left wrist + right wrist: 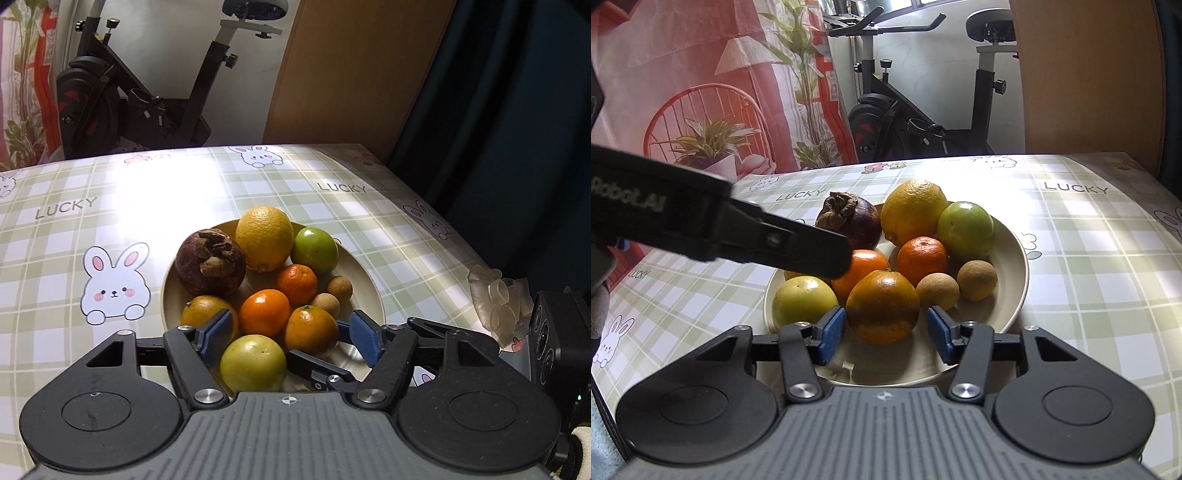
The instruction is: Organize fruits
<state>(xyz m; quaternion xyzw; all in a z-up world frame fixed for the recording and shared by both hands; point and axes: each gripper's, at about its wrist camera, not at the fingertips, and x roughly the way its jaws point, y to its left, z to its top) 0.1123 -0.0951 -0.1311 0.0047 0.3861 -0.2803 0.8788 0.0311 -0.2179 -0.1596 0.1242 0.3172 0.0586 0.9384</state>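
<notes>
Right gripper [886,334]: my jaws are spread, pinching nothing, one blue pad on each side of the dark orange [882,304] at lower centre of the right wrist view.
Left gripper [291,334]: also spread and empty; the pale green fruit [254,362] sits by its left pad.
Nearer tool: the right, I judge; the orange lies straight ahead of it and is roundish, with no clear long axis.
Where: everything is piled in the cream bowl [1015,295].
In the way: two small brown fruits [938,291] just right, tangerines [922,255] behind.
</notes>
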